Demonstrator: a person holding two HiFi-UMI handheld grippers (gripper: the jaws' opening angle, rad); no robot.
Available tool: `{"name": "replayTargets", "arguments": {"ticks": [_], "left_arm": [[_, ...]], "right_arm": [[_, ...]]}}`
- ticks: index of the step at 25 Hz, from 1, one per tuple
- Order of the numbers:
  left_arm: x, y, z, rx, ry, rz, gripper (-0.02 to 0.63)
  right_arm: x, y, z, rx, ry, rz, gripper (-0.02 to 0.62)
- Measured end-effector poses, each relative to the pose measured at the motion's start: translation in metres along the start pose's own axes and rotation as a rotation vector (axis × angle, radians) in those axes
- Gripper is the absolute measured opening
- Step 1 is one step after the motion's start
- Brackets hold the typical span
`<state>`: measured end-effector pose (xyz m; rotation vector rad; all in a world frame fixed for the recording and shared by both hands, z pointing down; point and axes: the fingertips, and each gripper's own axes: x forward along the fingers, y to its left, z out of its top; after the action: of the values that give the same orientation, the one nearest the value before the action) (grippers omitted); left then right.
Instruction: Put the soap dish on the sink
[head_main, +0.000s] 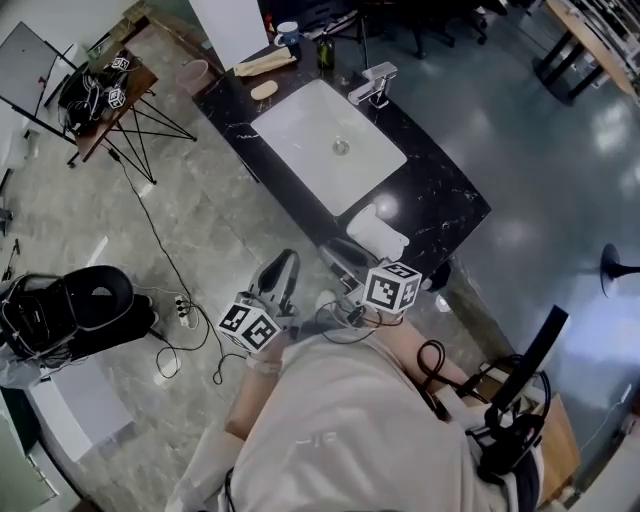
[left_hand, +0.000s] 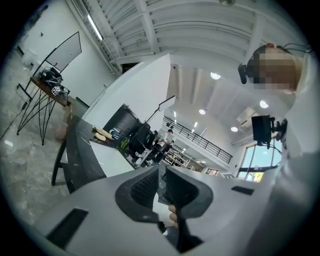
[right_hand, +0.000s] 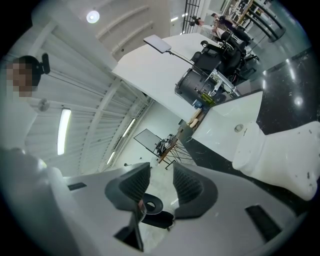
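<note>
A white soap dish (head_main: 377, 232) lies on the black marble counter (head_main: 440, 200), at its near end just beyond the white sink basin (head_main: 300, 130). In the right gripper view the dish (right_hand: 280, 155) fills the right side, off to the side of the jaws. My right gripper (head_main: 342, 258) (right_hand: 161, 176) hovers just short of the counter's near edge, jaws apart and empty. My left gripper (head_main: 283, 262) (left_hand: 161, 175) hangs over the floor to the left. Only a narrow gap shows between its pads, with nothing in it.
A faucet (head_main: 372, 85), a beige soap bar (head_main: 264, 89), a wooden tray (head_main: 265, 64), a cup (head_main: 288, 33) and a green bottle (head_main: 325, 50) stand round the basin's far end. A tripod table (head_main: 110, 95), a black bag (head_main: 85, 310) and cables (head_main: 180, 310) occupy the floor on the left.
</note>
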<state>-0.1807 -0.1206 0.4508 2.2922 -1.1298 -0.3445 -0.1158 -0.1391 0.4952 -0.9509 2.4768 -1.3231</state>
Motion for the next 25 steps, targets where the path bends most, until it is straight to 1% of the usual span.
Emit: {"name": "replayTargets", "arguments": {"ticks": [2,9,12,16,18,20,25], "left_arm": [[0.004,-0.002,0.0,-0.002,0.008,-0.015,0.043],[0.014,-0.001,-0.005,-0.002,0.054,-0.012,0.037],[0.016,0.005,-0.013,-0.017,0.053,-0.025,0.009],[0.017,0.008,-0.018,-0.055,0.056,-0.036,0.008],[0.019,0.004,-0.019,-0.057,0.075,-0.046,0.006],[0.021,0.003,-0.022,-0.053,0.072,-0.062,0.006],[0.026,-0.002,-0.022,-0.042,0.1,-0.058,0.006]], "right_arm": [[0.0,0.001,0.001,-0.002,0.001,-0.001,0.158],[-0.002,-0.003,0.005,0.009,-0.004,-0.001,0.156],[-0.003,-0.005,0.008,0.01,-0.017,-0.004,0.155],[-0.004,-0.004,0.011,0.008,-0.029,0.002,0.155],[-0.005,-0.005,0.013,0.008,-0.035,0.002,0.155],[-0.006,-0.006,0.014,0.007,-0.036,0.002,0.154],[-0.008,-0.002,0.016,-0.017,-0.043,0.018,0.115]]}}
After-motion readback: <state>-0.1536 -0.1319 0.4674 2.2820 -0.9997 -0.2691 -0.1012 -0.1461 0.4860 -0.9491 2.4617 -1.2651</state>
